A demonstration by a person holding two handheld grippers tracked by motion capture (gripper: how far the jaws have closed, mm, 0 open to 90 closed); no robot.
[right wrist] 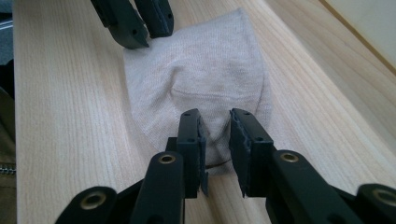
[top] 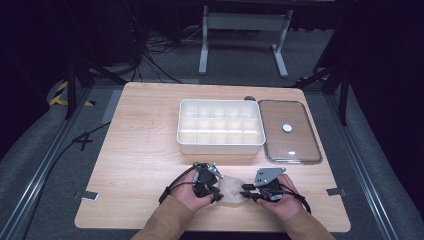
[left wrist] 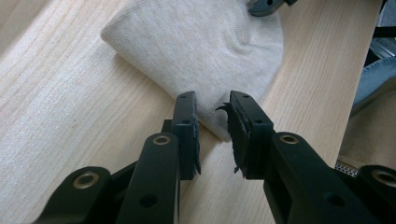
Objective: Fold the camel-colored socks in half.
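Held low over the near edge of the wooden table [top: 150, 150], one in each hand: left gripper [top: 216, 191] and right gripper [top: 248, 192], tips turned inward toward each other across a small pale knitted cloth [top: 231, 189].

Seen along the left gripper [left wrist: 212, 122]: jaws parted to a narrow gap, with a corner of the cloth [left wrist: 201, 51] lying on the table between and just under the tips. Pads not visibly pressing on the fabric; right-hand pad torn and ragged at its edge. Beyond the tips, cloth spreading away in a folded, rounded shape, flat on the wood. At the far end of the cloth, a tip of the other gripper.

Seen along the right gripper [right wrist: 217, 122]: jaws likewise a narrow gap apart, straddling the near hem of the cloth [right wrist: 205, 74], fabric between them but no squeeze visible. Farther on, a soft crease across the middle of the cloth. Past that, the left gripper's [right wrist: 144, 35] two black jaws at the cloth's far corner, touching or just above it; cannot tell which.

Farther out from both grippers, well apart from the cloth: a white divided box [top: 220, 127] with empty compartments. Just beside it, toward the right gripper's side, a clear lid [top: 290, 131] lying flat with a white round knob [top: 287, 128] at its middle.
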